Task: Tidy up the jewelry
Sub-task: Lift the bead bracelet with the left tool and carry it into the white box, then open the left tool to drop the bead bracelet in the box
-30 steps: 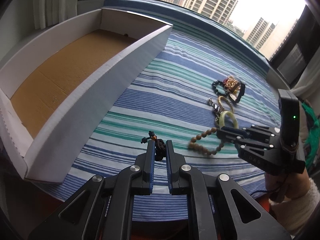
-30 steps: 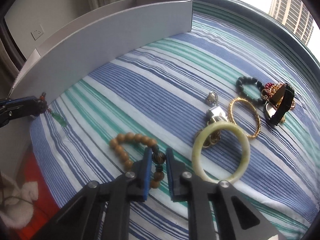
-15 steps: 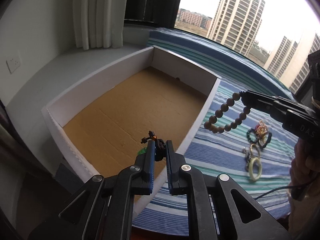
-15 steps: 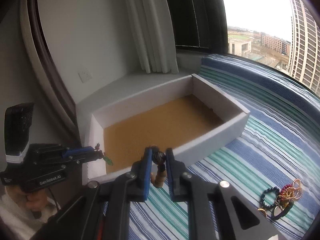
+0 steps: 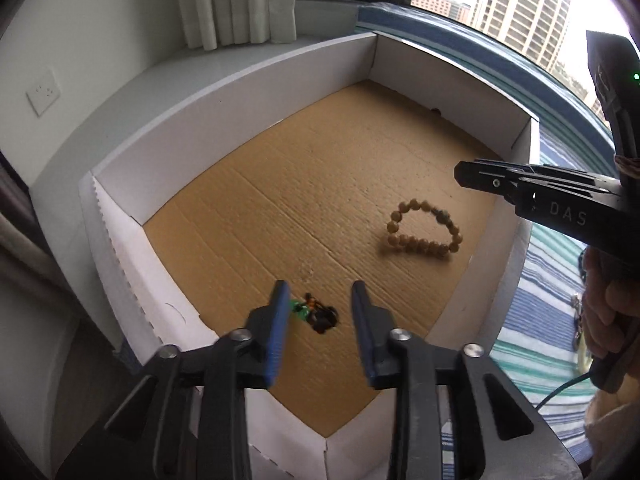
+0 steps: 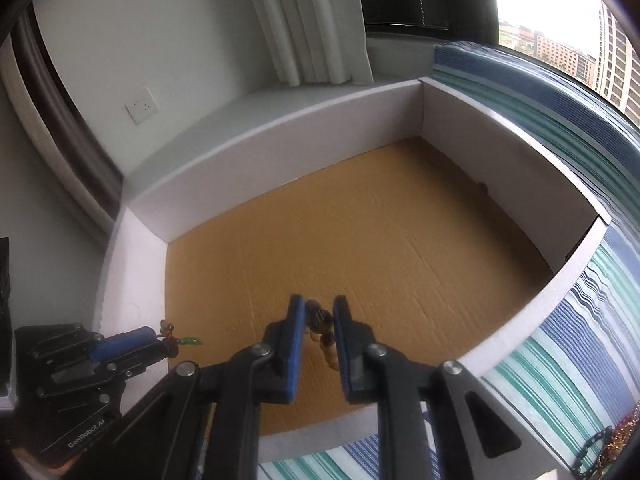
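Note:
A white cardboard box (image 5: 224,92) with a brown floor sits on the striped cloth. My left gripper (image 5: 320,300) is open above its near corner; a small dark charm with a green bead (image 5: 318,314) lies on the floor between the fingers. A wooden bead bracelet (image 5: 424,232) lies blurred on the box floor under my right gripper (image 5: 460,172). In the right wrist view my right gripper (image 6: 318,312) is open over the box (image 6: 280,140), with the bead bracelet (image 6: 322,328) loose between its fingers. The left gripper (image 6: 160,340) shows at lower left.
A blue, green and white striped cloth (image 6: 560,360) covers the surface right of the box. More jewelry (image 6: 608,444) lies on it at the lower right. A white curtain (image 6: 312,20) and a wall socket (image 6: 141,106) stand behind the box.
Both grippers moved from the cloth over the box, then opened. The charm and the bead bracelet left the fingers and dropped into the box.

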`<state>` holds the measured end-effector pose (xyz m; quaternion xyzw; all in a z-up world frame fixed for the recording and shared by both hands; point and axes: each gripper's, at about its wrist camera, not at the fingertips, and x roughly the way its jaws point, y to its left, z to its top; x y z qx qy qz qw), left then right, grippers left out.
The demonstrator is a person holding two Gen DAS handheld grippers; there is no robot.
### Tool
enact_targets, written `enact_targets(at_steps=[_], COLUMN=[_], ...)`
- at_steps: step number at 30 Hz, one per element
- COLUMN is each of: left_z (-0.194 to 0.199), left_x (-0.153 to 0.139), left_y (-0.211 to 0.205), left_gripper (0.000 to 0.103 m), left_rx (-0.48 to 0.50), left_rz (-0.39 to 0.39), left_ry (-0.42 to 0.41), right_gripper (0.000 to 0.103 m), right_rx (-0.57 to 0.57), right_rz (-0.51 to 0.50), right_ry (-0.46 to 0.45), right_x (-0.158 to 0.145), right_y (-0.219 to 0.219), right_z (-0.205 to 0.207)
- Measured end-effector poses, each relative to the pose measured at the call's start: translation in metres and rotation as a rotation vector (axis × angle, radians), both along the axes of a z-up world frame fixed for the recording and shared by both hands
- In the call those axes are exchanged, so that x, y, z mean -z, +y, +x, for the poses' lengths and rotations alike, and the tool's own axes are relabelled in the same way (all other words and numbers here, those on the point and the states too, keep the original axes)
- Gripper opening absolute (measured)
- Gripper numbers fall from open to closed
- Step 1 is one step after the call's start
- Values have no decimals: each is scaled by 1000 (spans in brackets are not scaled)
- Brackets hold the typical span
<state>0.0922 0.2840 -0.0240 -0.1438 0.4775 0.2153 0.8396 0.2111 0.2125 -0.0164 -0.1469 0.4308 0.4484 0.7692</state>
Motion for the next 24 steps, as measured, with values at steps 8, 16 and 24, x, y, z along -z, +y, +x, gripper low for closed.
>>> enact_targets(at_steps=[8, 16, 24], left_z=[-2, 5, -7], left_x=[-10, 8, 6], left_y=[-5, -17, -52], left_gripper=[92, 94, 94], left_rx=[-52, -30, -14], left_rz=[183, 208, 222], left_ry=[-42, 40, 24], right_gripper=[31, 31, 31], right_rx=[-51, -99, -61], right_rz=[-84, -153, -129], right_ry=[-42, -222, -225], right_x=[18, 25, 24], right_y=[-1, -4, -48], right_z=[-8, -29, -37])
